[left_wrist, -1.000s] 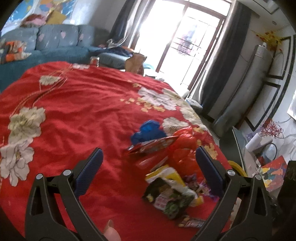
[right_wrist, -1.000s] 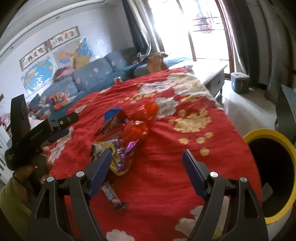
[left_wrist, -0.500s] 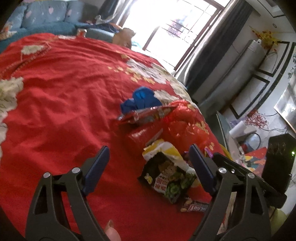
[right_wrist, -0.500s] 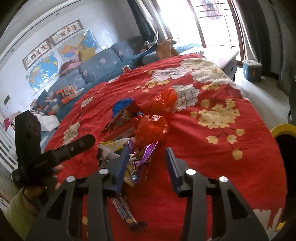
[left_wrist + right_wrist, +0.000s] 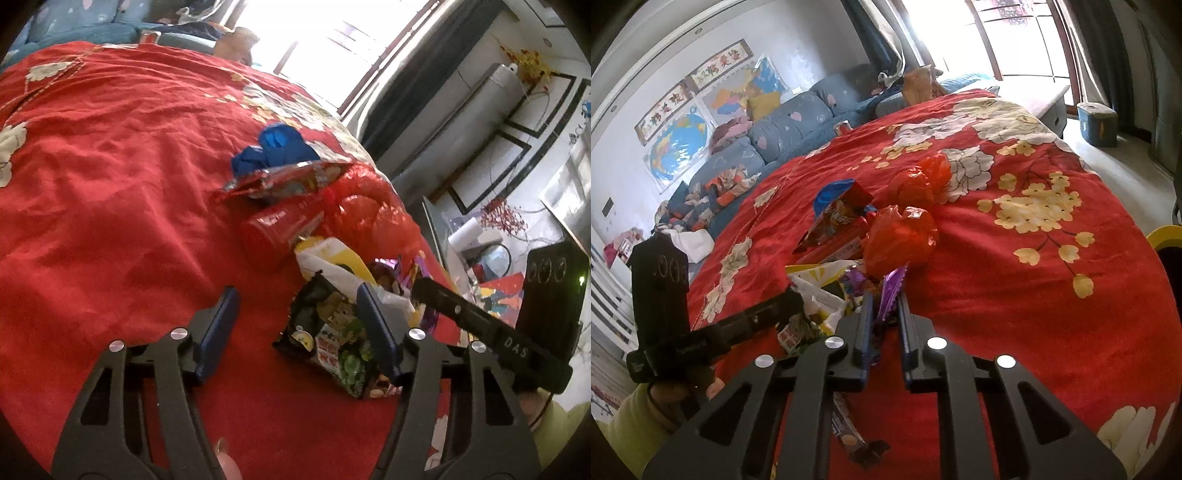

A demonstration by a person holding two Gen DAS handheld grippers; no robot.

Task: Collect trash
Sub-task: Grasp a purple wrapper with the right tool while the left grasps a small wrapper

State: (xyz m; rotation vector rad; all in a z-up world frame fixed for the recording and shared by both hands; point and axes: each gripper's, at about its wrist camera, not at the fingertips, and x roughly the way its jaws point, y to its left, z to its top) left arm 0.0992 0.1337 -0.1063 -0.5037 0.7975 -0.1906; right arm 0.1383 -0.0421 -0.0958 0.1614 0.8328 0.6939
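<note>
Already the right gripper (image 5: pixel 884 314) is pinching the purple wrapper (image 5: pixel 890 291) at the near edge of the trash pile on the red bedspread (image 5: pixel 1015 277), its jaws having just closed on it for lifting. Meanwhile the left gripper (image 5: pixel 295 321), jaws just narrowing, is straddling the dark snack bag (image 5: pixel 332 332) without pressing it yet, apparently lining up the next pick.

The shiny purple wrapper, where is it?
In the right wrist view the purple wrapper sits low in the middle, pinched between the right gripper fingers, just below the crumpled red bag on the red bedspread.
</note>
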